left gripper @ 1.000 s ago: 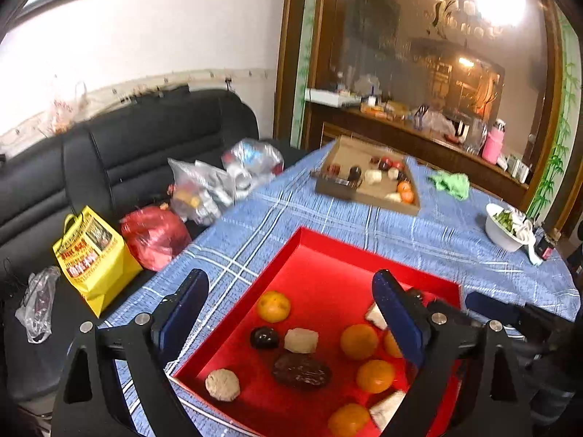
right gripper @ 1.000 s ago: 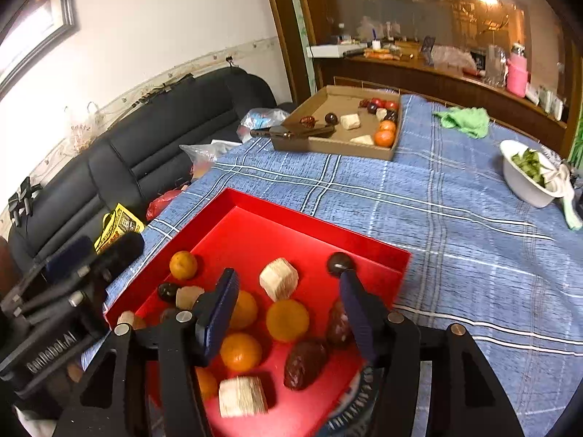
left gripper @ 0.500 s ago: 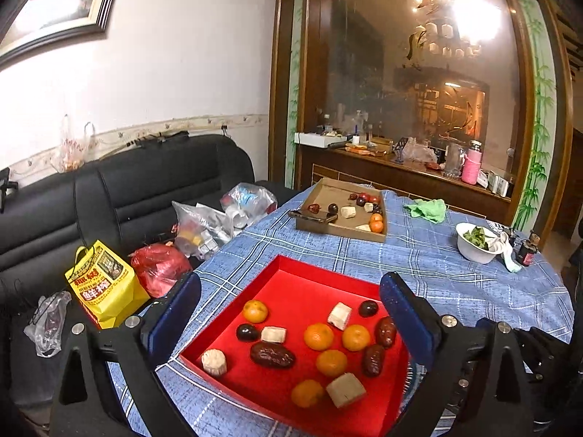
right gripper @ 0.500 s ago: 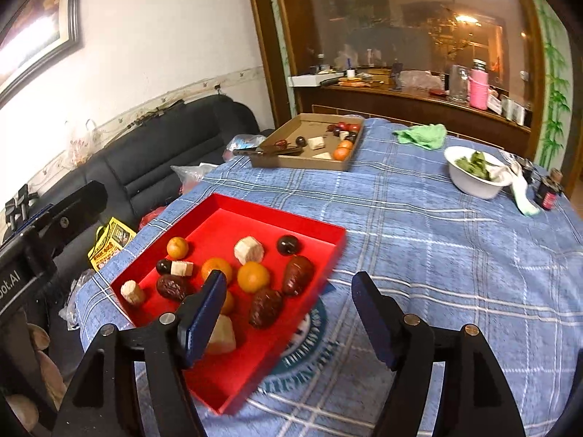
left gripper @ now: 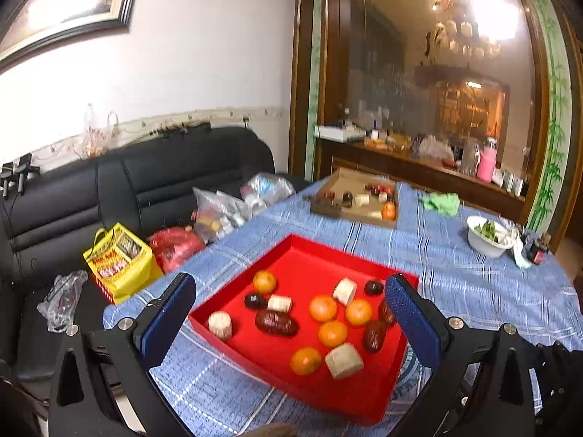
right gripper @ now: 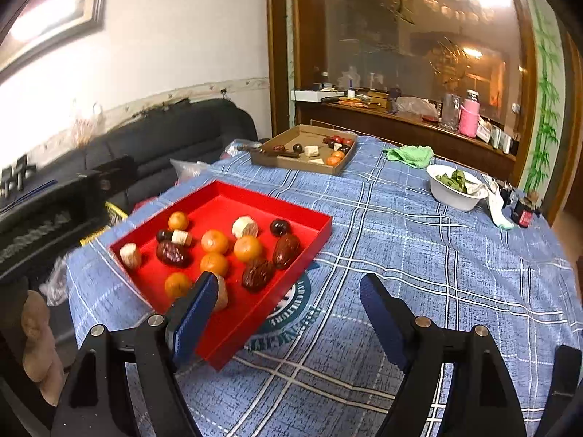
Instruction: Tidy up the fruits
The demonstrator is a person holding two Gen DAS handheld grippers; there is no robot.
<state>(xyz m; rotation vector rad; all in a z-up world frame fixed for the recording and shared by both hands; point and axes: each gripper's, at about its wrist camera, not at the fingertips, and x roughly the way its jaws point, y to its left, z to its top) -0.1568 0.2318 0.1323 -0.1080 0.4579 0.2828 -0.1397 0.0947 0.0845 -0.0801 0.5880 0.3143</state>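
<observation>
A red tray (left gripper: 302,251) (right gripper: 218,193) lies on the blue plaid tablecloth and holds several oranges (left gripper: 323,308), dark dates (left gripper: 276,322), pale cut pieces (left gripper: 344,360) and small dark round fruits (left gripper: 374,287). My left gripper (left gripper: 289,318) is open and empty, raised above the tray's near side. My right gripper (right gripper: 288,322) is open and empty, raised above the cloth to the right of the tray's near corner. A cardboard box (left gripper: 355,182) (right gripper: 302,134) with more fruit stands at the table's far side.
A white bowl of greens (right gripper: 455,191) (left gripper: 488,235), a green cloth (right gripper: 410,154) and a small dark bottle (right gripper: 524,215) are on the right of the table. A black sofa (left gripper: 145,182) with a yellow bag (left gripper: 120,260) and plastic bags is to the left.
Both grippers have drawn back and up from the red tray, so the whole tray and more of the table show now. Both stay open and empty.
</observation>
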